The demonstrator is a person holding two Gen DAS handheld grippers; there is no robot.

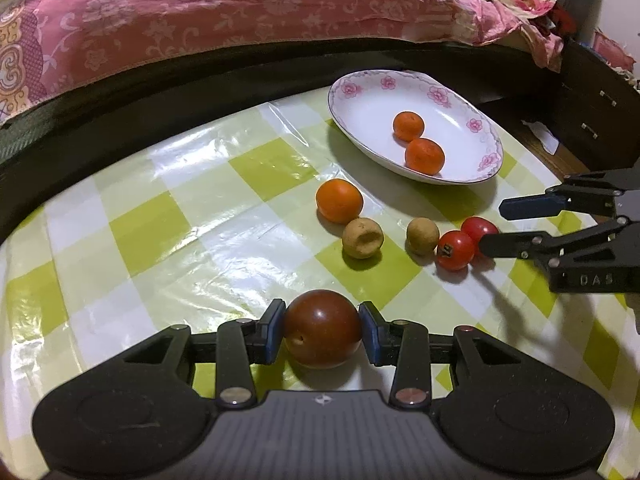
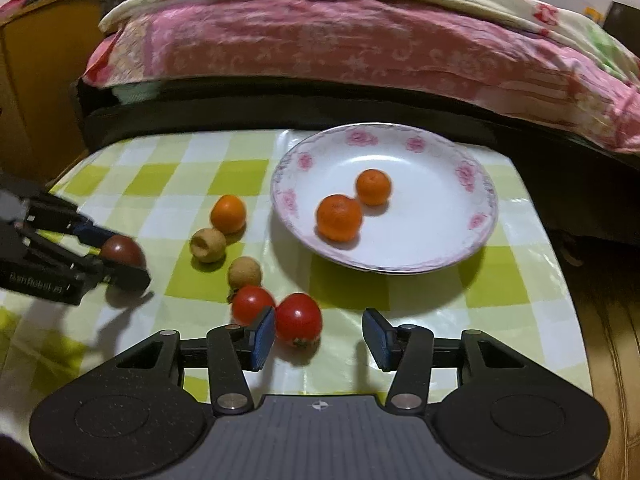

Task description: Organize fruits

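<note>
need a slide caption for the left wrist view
Left gripper clamps a dark red tomato on the checked tablecloth; two oranges sit in the floral plate.

The left gripper (image 1: 322,330) body hides the near edge of the desk (image 1: 168,216) in its own view, and its blue pads cover both flanks of the dark red tomato (image 1: 322,328). The right gripper (image 1: 490,226) is cut off by the right edge there. In the right wrist view, the near finger (image 2: 128,278) masks the tomato's lower part. The bed (image 2: 360,52) runs past every edge.
</note>
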